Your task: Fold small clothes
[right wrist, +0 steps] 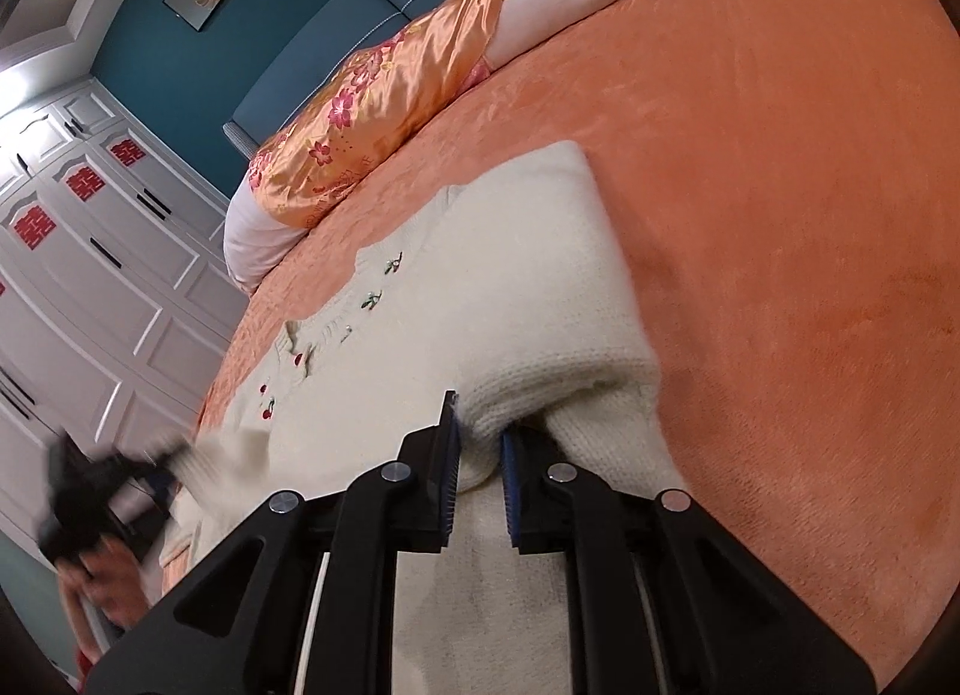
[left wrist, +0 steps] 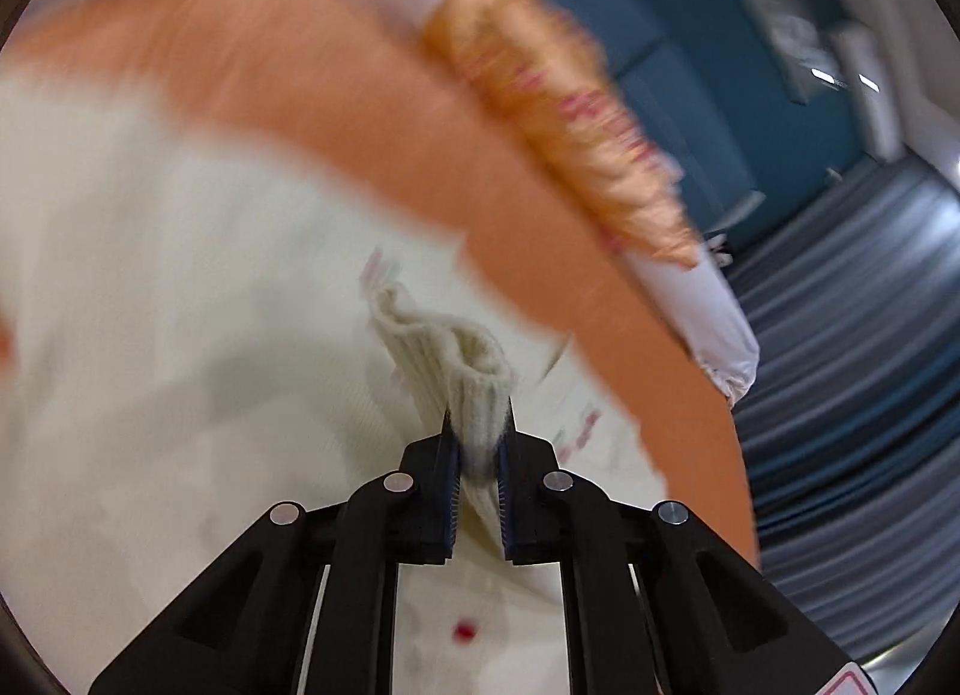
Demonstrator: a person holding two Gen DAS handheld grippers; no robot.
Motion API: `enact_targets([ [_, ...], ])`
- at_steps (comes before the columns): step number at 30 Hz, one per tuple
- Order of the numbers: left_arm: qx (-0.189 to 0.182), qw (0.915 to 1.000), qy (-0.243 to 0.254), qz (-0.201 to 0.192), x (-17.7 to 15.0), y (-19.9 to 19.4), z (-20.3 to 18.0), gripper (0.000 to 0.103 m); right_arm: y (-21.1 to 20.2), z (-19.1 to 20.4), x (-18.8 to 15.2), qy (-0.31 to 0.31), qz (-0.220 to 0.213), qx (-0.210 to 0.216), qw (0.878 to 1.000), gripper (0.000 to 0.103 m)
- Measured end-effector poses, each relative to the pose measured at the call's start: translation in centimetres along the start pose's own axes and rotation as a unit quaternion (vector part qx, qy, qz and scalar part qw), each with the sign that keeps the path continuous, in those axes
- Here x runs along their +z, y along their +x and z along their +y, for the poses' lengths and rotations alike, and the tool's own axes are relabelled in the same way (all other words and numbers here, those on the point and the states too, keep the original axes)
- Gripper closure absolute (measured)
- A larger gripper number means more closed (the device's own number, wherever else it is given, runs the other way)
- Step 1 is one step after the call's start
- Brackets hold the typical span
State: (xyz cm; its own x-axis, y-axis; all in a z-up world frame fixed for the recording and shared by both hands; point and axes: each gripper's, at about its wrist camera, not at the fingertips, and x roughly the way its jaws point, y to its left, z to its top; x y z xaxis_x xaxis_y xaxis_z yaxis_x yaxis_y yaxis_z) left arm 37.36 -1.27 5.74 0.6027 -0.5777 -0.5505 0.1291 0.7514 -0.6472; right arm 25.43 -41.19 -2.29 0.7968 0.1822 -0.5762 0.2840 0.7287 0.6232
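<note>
a: where does the cream knit sweater (right wrist: 480,299) lie?

b: spread on the orange bedspread (right wrist: 780,215), its small embroidered flowers facing up. its long axis runs away from the right tongs (right wrist: 480,431), toward the pillows (right wrist: 384,113) at the head of the bed.

a: and the right tongs?

b: they pinch a thick folded edge of the knit at the near end; the fabric bulges between the blue pads, so the jaws are pressed onto it, not spread.

a: the left tongs?

b: in their own view the left tongs (left wrist: 478,431) pinch a bunched ribbed bit of the same sweater (left wrist: 180,275), likely a cuff or hem, though the picture is badly smeared. in the right view the left tongs (right wrist: 174,455) show as a dark blur at the garment's left edge, with cloth lifted off the bed.

a: so what does the next move turn on?

b: judging from this, both tongs grip the near end, left and right of the garment's midline, and the rest of the sweater stretches forward from them. the left side looks raised and nearer to being carried across, so a fold across the width toward the right seems the step in hand. the risk is the loose knit slipping or dragging.
</note>
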Motion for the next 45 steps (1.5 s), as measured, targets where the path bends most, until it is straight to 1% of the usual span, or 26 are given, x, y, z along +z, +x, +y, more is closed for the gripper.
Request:
enact_targets([
  [3, -0.021, 0.9971, 0.056, -0.048, 2.0, -2.2, -3.0, 0.096, 0.1, 1.2, -0.3, -0.018, 0.002, 0.017, 1.000, 0.088],
  [5, -0.003, 0.9940, 0.089, -0.064, 1.7, -2.5, -3.3, 0.096, 0.3, 2.3, -0.6, -0.029, 0.003, 0.024, 0.999, 0.088],
  [6, 0.022, 0.9929, 0.101, -0.060, 1.1, -1.8, -2.6, 0.096, 0.5, 2.6, -0.8, -0.034, 0.006, 0.023, 0.999, 0.087],
  [8, 0.076, 0.9929, 0.089, -0.025, -0.2, 0.9, 0.6, 0.096, 1.0, 2.9, -1.0, -0.034, 0.016, 0.015, 0.999, 0.085],
  [9, 0.092, 0.9935, 0.067, 0.002, -0.9, 2.4, 2.7, 0.096, 1.1, 2.7, -0.8, -0.025, 0.019, 0.019, 0.999, 0.085],
  [10, 0.100, 0.9936, 0.052, 0.013, -1.2, 3.2, 4.1, 0.096, 1.0, 2.3, -0.6, -0.011, 0.020, 0.027, 0.999, 0.083],
  [13, 0.108, 0.9937, 0.025, 0.016, -2.7, 3.8, 6.7, 0.095, 0.0, 0.6, 0.0, 0.045, 0.013, 0.051, 0.998, 0.078],
  [16, 0.104, 0.9944, 0.020, 0.010, -3.6, 3.9, 7.7, 0.094, -0.6, -1.2, 0.6, 0.104, 0.000, 0.072, 0.992, 0.078],
  [18, 0.102, 0.9946, 0.020, 0.007, -3.7, 3.9, 7.7, 0.094, -0.5, -1.6, 0.8, 0.121, -0.007, 0.077, 0.990, 0.091],
  [22, 0.103, 0.9943, 0.023, 0.005, -4.2, 3.7, 8.2, 0.089, -2.6, 1.0, 1.3, 0.055, -0.059, 0.066, 0.995, 0.092],
  [23, 0.104, 0.9943, 0.025, 0.003, -4.0, 3.6, 8.2, 0.088, -2.8, 1.2, 1.1, 0.042, -0.065, 0.053, 0.996, 0.092],
  [25, 0.104, 0.9942, 0.028, 0.001, -4.1, 3.8, 8.1, 0.088, -1.6, 0.3, 0.4, 0.028, -0.042, 0.000, 0.999, 0.092],
  [26, 0.104, 0.9941, 0.030, -0.001, -4.1, 3.8, 8.1, 0.088, -0.2, -1.1, -0.3, 0.049, -0.007, -0.024, 0.998, 0.096],
  [27, 0.103, 0.9943, 0.029, -0.002, -4.1, 3.7, 8.2, 0.088, -0.2, -1.7, -0.4, 0.069, -0.005, -0.010, 0.998, 0.095],
  [28, 0.101, 0.9945, 0.028, -0.003, -4.2, 3.6, 8.3, 0.087, -0.7, -1.4, -0.1, 0.067, -0.009, -0.007, 0.998, 0.092],
  [29, 0.098, 0.9949, 0.025, -0.004, -4.2, 3.5, 8.4, 0.087, -1.1, -0.5, 0.1, 0.045, -0.009, -0.020, 0.999, 0.092],
  [31, 0.092, 0.9956, 0.019, -0.004, -4.2, 3.5, 8.6, 0.088, -1.2, 0.4, 0.1, 0.029, -0.008, -0.018, 0.999, 0.091],
  [34, 0.084, 0.9964, 0.012, -0.002, -3.5, 3.0, 8.2, 0.092, -1.0, -0.2, 0.6, 0.055, 0.000, 0.001, 0.999, 0.089],
  [35, 0.081, 0.9965, 0.018, -0.011, -3.1, 2.4, 7.7, 0.092, -1.6, -0.5, 1.3, 0.075, -0.013, 0.023, 0.997, 0.090],
  [37, 0.078, 0.9956, 0.041, -0.031, -2.5, 1.5, 6.5, 0.092, -3.1, -0.6, 2.2, 0.084, -0.048, 0.053, 0.994, 0.092],
  [38, 0.088, 0.9941, 0.056, -0.029, -2.6, 1.7, 6.1, 0.092, -3.3, -0.4, 2.2, 0.073, -0.054, 0.049, 0.995, 0.092],
  [39, 0.105, 0.9917, 0.072, -0.018, -2.8, 2.4, 6.0, 0.092, -2.8, -0.3, 2.1, 0.058, -0.047, 0.028, 0.997, 0.092],
  [40, 0.127, 0.9883, 0.085, 0.003, -3.5, 3.6, 6.2, 0.092, -1.5, -0.6, 1.6, 0.045, -0.020, -0.007, 0.999, 0.092],
  [41, 0.131, 0.9879, 0.082, 0.011, -3.9, 4.2, 6.7, 0.092, -0.4, -1.2, 1.1, 0.040, 0.009, -0.032, 0.999, 0.095],
  [43, 0.114, 0.9915, 0.063, 0.002, -3.9, 3.7, 7.4, 0.089, -0.9, -1.7, 0.5, 0.048, 0.006, -0.018, 0.999, 0.092],
  [45, 0.111, 0.9922, 0.057, 0.000, -4.1, 3.7, 7.7, 0.088, -2.5, -0.5, 0.8, 0.022, 0.003, -0.049, 0.999, 0.090],
])
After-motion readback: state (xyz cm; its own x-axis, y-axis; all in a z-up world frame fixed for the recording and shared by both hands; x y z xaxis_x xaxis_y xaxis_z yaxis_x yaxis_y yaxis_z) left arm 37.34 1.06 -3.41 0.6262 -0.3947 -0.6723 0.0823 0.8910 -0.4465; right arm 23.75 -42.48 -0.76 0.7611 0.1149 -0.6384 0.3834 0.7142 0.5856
